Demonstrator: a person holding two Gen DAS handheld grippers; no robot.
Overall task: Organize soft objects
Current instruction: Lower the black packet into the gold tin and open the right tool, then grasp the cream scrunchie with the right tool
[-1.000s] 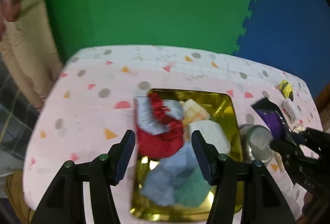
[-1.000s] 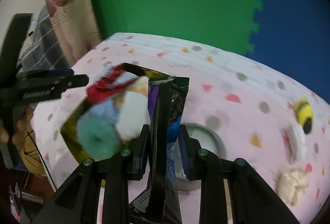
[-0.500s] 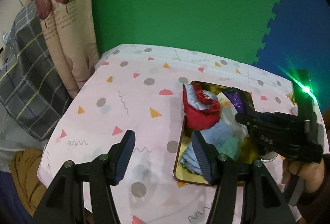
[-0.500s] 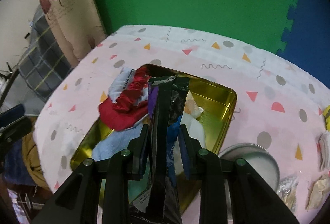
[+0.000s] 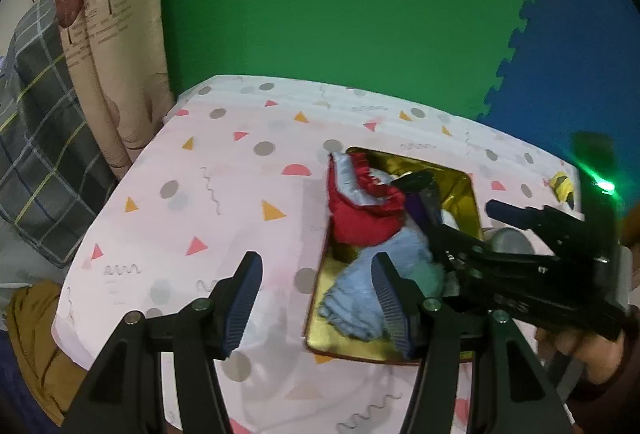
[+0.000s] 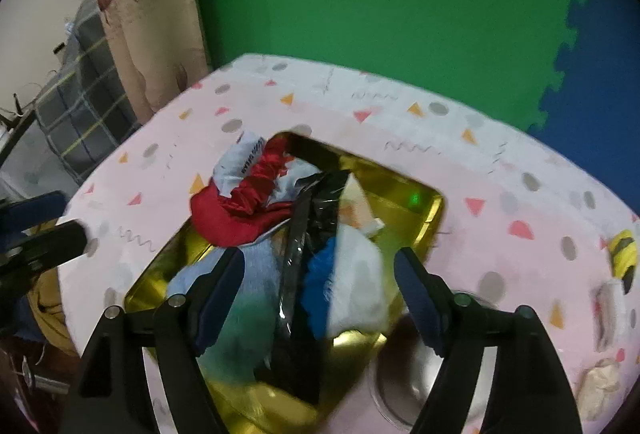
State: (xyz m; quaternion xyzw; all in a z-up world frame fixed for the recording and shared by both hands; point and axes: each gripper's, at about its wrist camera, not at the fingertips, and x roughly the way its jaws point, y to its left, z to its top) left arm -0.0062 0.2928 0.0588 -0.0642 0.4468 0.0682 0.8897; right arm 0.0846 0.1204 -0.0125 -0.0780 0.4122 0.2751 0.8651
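Left wrist view: the left tool (image 5: 316, 298) hangs with its fingers spread wide and nothing between them, above the near edge of the table (image 5: 224, 194), beside the gold tray (image 5: 464, 190). In the tray lie a red cloth (image 5: 364, 218), a light blue cloth (image 5: 384, 262) and a dark packet (image 5: 420, 194). The right tool (image 5: 468, 238) reaches in from the right over the tray; its tips are blurred here.

Right wrist view: the right tool (image 6: 320, 286) is spread wide, gripping nothing. The packet (image 6: 312, 234) stands between its fingers, apart from both, resting in the tray (image 6: 420, 202) among the cloths. Its long axis runs away from the camera, top end toward the far rim, tilted slightly right. A bee toy (image 6: 622, 254) lies on the table at right, well apart from the tray.
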